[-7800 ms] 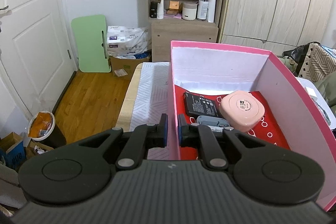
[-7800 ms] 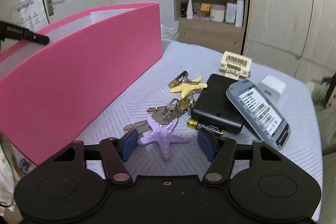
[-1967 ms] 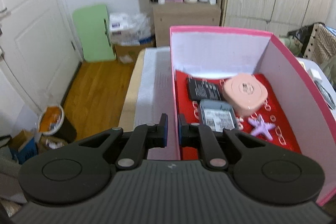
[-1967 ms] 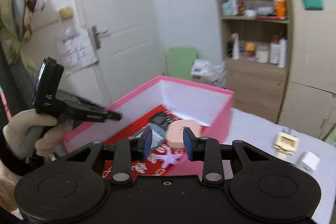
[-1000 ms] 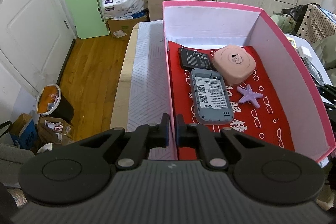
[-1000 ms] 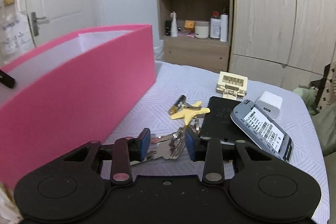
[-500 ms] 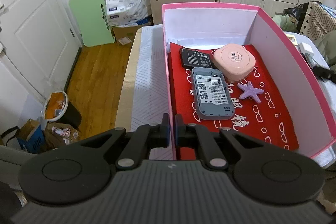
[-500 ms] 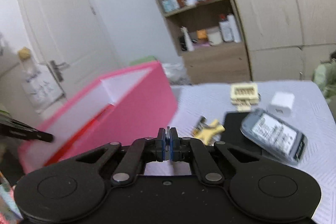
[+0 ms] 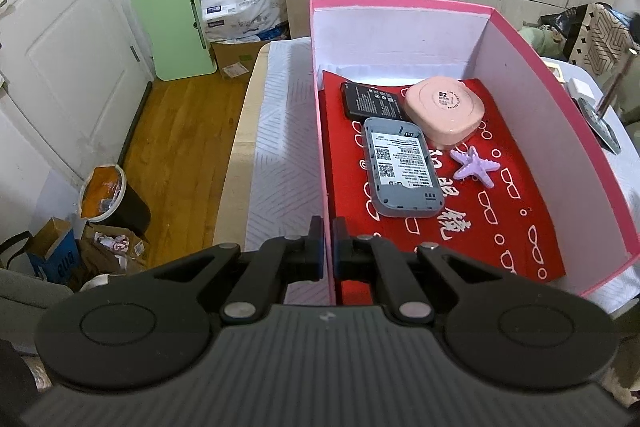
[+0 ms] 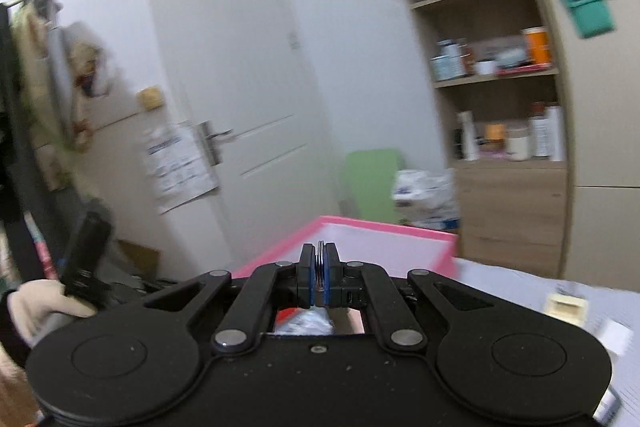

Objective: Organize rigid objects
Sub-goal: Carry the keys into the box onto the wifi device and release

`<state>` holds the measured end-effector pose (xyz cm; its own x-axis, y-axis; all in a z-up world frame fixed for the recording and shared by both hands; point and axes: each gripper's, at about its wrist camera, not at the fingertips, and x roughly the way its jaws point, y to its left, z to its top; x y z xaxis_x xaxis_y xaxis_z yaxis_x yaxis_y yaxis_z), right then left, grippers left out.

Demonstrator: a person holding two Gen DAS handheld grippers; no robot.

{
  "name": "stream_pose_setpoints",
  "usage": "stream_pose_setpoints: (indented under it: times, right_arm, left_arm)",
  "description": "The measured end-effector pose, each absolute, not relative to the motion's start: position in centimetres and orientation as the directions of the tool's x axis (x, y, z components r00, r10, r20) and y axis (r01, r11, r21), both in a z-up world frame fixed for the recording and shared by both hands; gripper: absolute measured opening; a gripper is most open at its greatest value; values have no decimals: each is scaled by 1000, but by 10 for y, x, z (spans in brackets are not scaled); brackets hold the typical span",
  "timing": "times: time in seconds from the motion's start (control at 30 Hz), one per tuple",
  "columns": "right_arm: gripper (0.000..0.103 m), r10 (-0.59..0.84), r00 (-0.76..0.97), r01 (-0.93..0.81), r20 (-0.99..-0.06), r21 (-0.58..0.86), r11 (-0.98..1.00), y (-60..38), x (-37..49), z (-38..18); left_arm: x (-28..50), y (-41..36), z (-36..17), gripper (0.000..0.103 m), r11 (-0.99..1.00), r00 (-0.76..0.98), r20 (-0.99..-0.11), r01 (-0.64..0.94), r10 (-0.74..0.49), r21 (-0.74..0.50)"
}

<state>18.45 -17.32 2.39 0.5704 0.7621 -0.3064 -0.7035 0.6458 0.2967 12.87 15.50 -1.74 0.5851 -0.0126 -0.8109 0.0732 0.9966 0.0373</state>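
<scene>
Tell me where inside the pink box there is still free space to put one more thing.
The near half of the red liner is bare, between the starfish, the right wall and the near wall. The far half is crowded: battery, pink case and grey device lie close together.

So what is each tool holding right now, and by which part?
Left tool is clamped on the near wall of the pink box. Right tool pinches thin metal rings, probably a key ring; the rest is hidden.

The left matte black plastic two-finger gripper [image 9: 327,254] has blue pads, round silver pivot screws and a ribbed grey body. The right matte black gripper [image 10: 319,275] matches, dust-speckled, with blue pads.
</scene>
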Motion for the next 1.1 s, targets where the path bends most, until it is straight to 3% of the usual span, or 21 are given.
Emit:
stream_pose_setpoints:
  times: [0.23,0.6,0.73,0.83,0.9,1.1]
  right_arm:
    - [5,785,412,-761,-463,299,576,-100,215,14]
    - [6,571,399,-742,-717,113,660,-18,248,-25]
    - [10,560,372,-732,-740,137,667,-8,260,-25]
    - [12,611,347,-725,-712,210,656,-11,264,-21]
    - [20,620,368,-730,-693,197,654,-13,262,-18]
    - [24,638,414,-697,-649,225,681,-56,253,-2]
  left_arm:
    - [127,157,-18,4,996,595,-803,82,-28,26]
    - [125,163,-18,6,994,602,-795,109,-71,-6]
    - [125,165,-18,6,993,605,-792,115,-85,-19]
    - [125,167,-18,7,993,606,-790,116,-92,-27]
    - [125,167,-18,7,993,605,-790,118,-95,-29]
    - [125,167,-19,7,992,610,-786,117,-101,-36]
